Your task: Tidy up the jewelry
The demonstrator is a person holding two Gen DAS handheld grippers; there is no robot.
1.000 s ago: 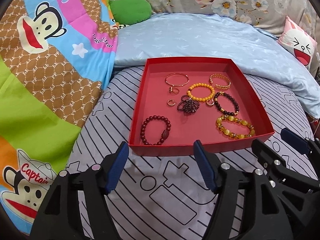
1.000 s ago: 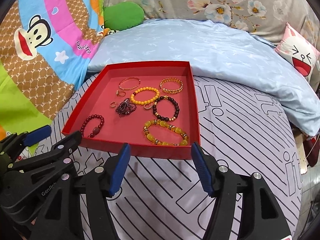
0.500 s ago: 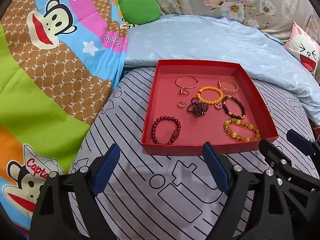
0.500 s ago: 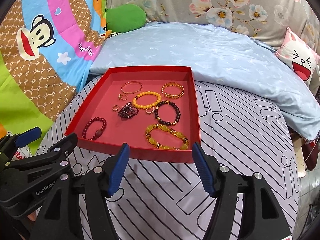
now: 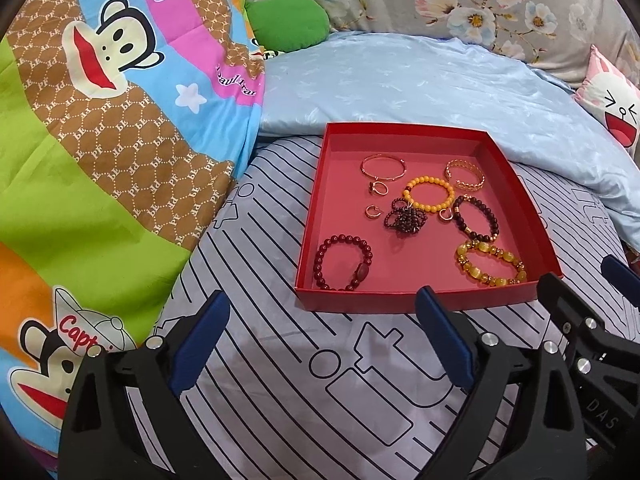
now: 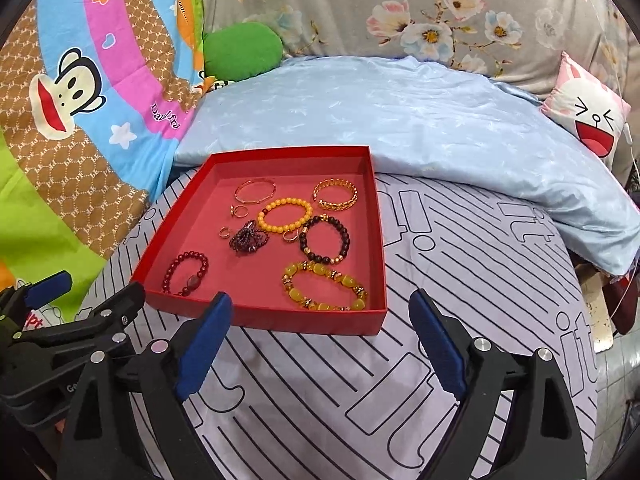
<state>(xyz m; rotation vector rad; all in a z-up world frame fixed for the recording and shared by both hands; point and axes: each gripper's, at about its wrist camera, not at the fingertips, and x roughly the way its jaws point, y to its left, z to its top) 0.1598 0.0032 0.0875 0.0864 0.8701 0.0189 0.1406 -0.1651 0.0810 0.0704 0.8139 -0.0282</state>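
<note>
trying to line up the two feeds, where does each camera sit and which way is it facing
Left wrist: rides on the left claw, low over the striped sheet, facing the red tray; own open blue-padded fingers show, right claw at the right edge.
Right wrist: rides on the right claw, facing the same tray from its right; own open fingers show, left claw at the left edge.
Shared: tray, yellow bead bracelet, blue quilt.

A home bedroom is shown. A bed is covered by a striped sheet [image 5: 280, 380], a blue quilt [image 5: 400, 84] and a cartoon pillow [image 6: 592, 120].
</note>
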